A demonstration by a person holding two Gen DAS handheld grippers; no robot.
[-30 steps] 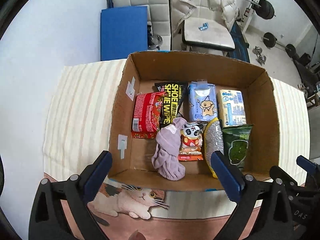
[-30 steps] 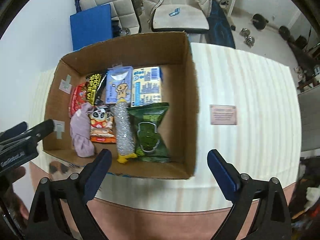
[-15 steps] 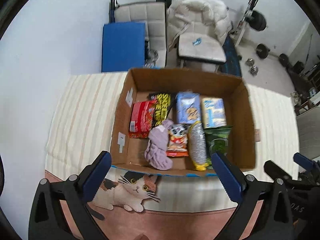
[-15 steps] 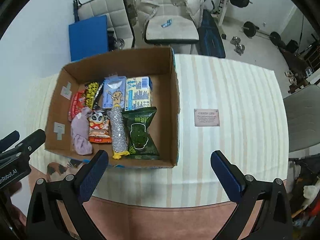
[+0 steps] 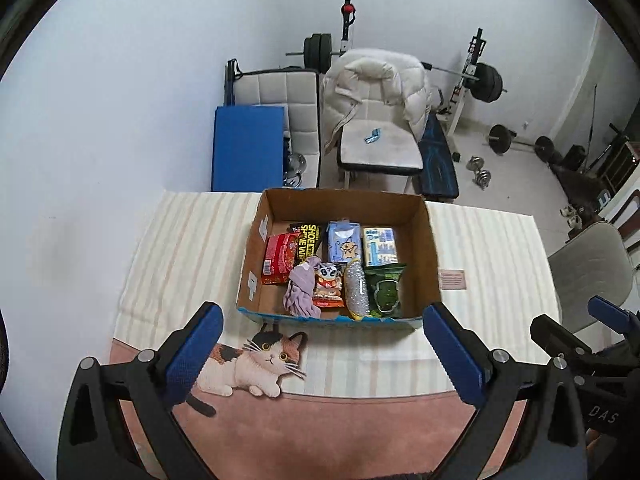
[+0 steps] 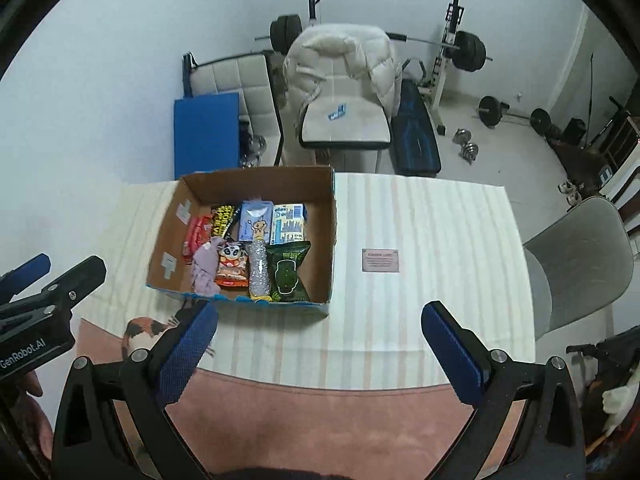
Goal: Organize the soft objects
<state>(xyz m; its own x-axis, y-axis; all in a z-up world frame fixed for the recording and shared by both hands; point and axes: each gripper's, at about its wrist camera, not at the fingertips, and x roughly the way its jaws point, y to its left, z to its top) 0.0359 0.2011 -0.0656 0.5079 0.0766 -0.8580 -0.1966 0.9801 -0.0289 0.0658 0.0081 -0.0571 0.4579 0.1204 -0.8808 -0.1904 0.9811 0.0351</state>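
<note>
- On the tabletop (image 5: 192, 248), under a striped cloth with a cat print (image 5: 256, 364), stands the box (image 5: 430, 248), with all the soft things I can see already inside it in two rows; I judge the organizing done or close to it.
- Left hand-held gripper (image 5: 320, 356) and right hand-held gripper (image 6: 318, 354) hang back from the box, both spread wide and holding nothing.
- Next move, I'd guess: check for strays, or straighten the lilac cloth (image 5: 301, 294) lying loose at the front.
- Front row also: panda pack (image 5: 329, 289), silver scrubber (image 5: 357, 292), green bag (image 5: 385, 290).
- Readable: "SHOE" on the black pack (image 5: 307, 238); "GenRobot.AI" on the left tool's body; the small card (image 6: 380, 260) is too small to read.
</note>
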